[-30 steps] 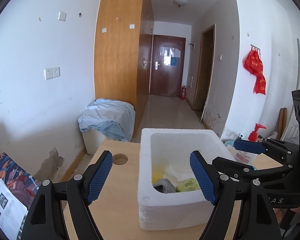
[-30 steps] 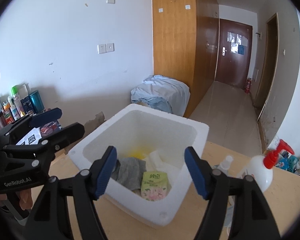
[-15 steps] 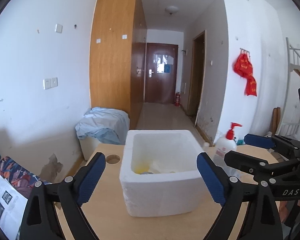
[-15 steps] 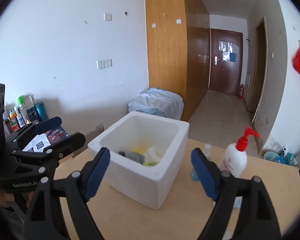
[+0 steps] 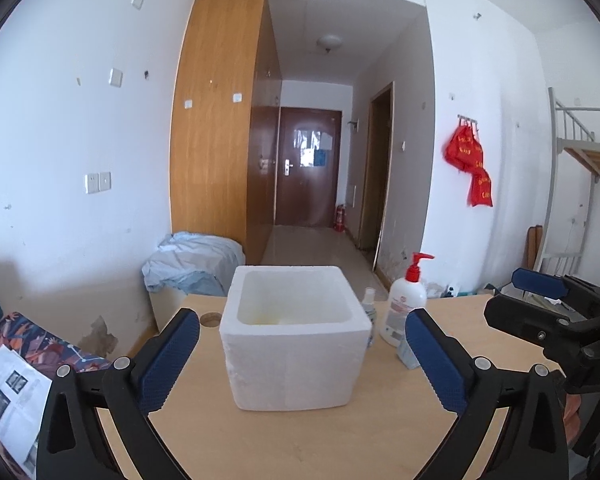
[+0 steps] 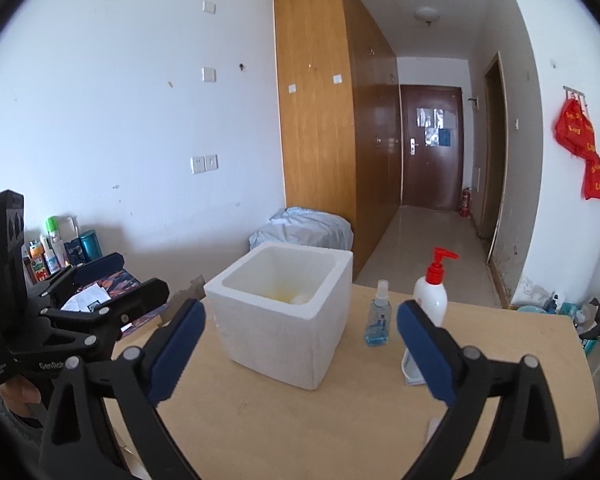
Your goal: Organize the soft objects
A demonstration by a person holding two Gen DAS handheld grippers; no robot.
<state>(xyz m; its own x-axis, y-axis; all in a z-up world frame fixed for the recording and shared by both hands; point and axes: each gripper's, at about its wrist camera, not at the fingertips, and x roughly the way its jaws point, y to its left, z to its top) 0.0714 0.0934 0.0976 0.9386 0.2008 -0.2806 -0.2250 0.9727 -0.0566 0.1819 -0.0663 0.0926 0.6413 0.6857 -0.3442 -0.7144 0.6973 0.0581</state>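
Your left gripper and right gripper, jaws just opening, gape empty before the foam box on the table; its soft contents look light and squashy, so pinch mid-bulk.

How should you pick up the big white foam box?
Probably with both grippers: the white foam box is wide, upright and open-topped, so pinch its thick rim walls from above, the left gripper on its left wall, the right gripper opposite.
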